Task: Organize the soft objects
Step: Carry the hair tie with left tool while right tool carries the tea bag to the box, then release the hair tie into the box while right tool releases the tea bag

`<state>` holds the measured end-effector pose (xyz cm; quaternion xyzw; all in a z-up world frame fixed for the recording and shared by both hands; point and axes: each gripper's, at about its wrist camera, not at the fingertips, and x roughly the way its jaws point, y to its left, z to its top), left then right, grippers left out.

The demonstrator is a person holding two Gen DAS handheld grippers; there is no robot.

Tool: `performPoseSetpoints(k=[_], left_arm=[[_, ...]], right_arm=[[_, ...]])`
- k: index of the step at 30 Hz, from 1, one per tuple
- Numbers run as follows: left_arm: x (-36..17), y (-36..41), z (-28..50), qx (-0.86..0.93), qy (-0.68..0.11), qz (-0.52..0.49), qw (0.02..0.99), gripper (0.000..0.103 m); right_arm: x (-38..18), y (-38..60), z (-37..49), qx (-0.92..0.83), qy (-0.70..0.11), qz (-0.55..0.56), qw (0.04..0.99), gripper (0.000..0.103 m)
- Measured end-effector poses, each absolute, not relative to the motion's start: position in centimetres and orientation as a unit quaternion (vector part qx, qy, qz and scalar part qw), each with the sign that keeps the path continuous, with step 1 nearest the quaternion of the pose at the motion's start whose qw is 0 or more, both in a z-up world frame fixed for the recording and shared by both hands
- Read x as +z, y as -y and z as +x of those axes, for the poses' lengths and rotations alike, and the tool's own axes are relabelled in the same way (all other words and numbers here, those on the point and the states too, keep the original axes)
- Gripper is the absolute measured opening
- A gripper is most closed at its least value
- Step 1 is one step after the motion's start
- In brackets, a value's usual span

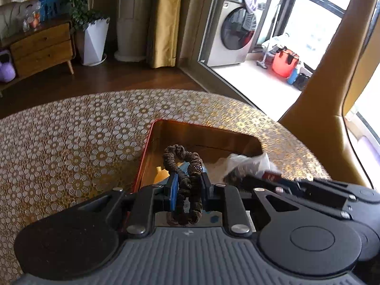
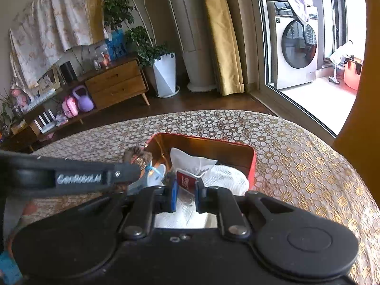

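Observation:
My left gripper (image 1: 188, 178) is shut on a brown scrunchie (image 1: 182, 161) and holds it over the near left part of a red tin box (image 1: 152, 133) with a gold inside. My right gripper (image 2: 186, 185) is shut on a clear plastic packet with a red label (image 2: 186, 178), held over the same box (image 2: 251, 163). In the box lie a white mesh cloth (image 2: 225, 178) and a blue and white soft item (image 2: 156, 178). The left gripper (image 2: 133, 166) with the scrunchie (image 2: 137, 154) shows at the left of the right wrist view.
The box stands on a round table with a gold and white flower-pattern cloth (image 1: 71, 137). A yellow chair back (image 1: 318, 90) rises at the table's right edge. Beyond are a wooden drawer cabinet (image 2: 116, 80), a white planter (image 2: 165, 76) and a washing machine (image 2: 294, 45).

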<state>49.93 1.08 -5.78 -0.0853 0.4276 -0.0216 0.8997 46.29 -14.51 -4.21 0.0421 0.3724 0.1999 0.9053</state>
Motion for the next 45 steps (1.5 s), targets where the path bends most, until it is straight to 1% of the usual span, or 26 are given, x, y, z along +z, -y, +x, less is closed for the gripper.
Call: performPoseSetpoints(k=[5, 12, 22, 26, 31, 38, 41, 45], left_arm=[[-7.4, -1.6, 50.6, -0.017, -0.438, -0.085, 0.895, 0.019], [-9.0, -1.4, 50.8, -0.018, -0.451, -0.077, 0.889, 0.019], [-10.9, -0.1, 50.5, -0.020, -0.460, -0.045, 0.887, 0.019], [-10.8, 0.2, 50.4, -0.023, -0.457, -0.040, 0.888, 0.019], [-10.1, -0.4, 50.2, -0.029, -0.459, -0.069, 0.885, 0.020], [-8.7, -0.7, 49.2, -0.032, -0.452, -0.079, 0.888, 0.020], [-8.0, -0.7, 48.7, -0.036, -0.447, -0.082, 0.890, 0.022], [-7.0, -0.5, 47.7, -0.035, -0.440, -0.084, 0.893, 0.024]], right_arm=[[-6.0, 13.8, 48.2, 0.188, -0.386, 0.036, 0.902, 0.013], [-7.8, 14.2, 50.0, 0.169, -0.414, 0.062, 0.892, 0.013], [-8.4, 14.4, 50.0, 0.156, -0.435, 0.064, 0.884, 0.014], [-7.8, 14.5, 49.8, 0.155, -0.434, 0.067, 0.885, 0.019], [-6.4, 14.7, 49.5, 0.162, -0.422, 0.075, 0.889, 0.023], [-4.3, 15.2, 48.5, 0.164, -0.409, 0.084, 0.894, 0.029], [-3.4, 15.6, 47.8, 0.163, -0.398, 0.082, 0.899, 0.034], [-2.3, 16.4, 46.5, 0.165, -0.394, 0.091, 0.900, 0.037]])
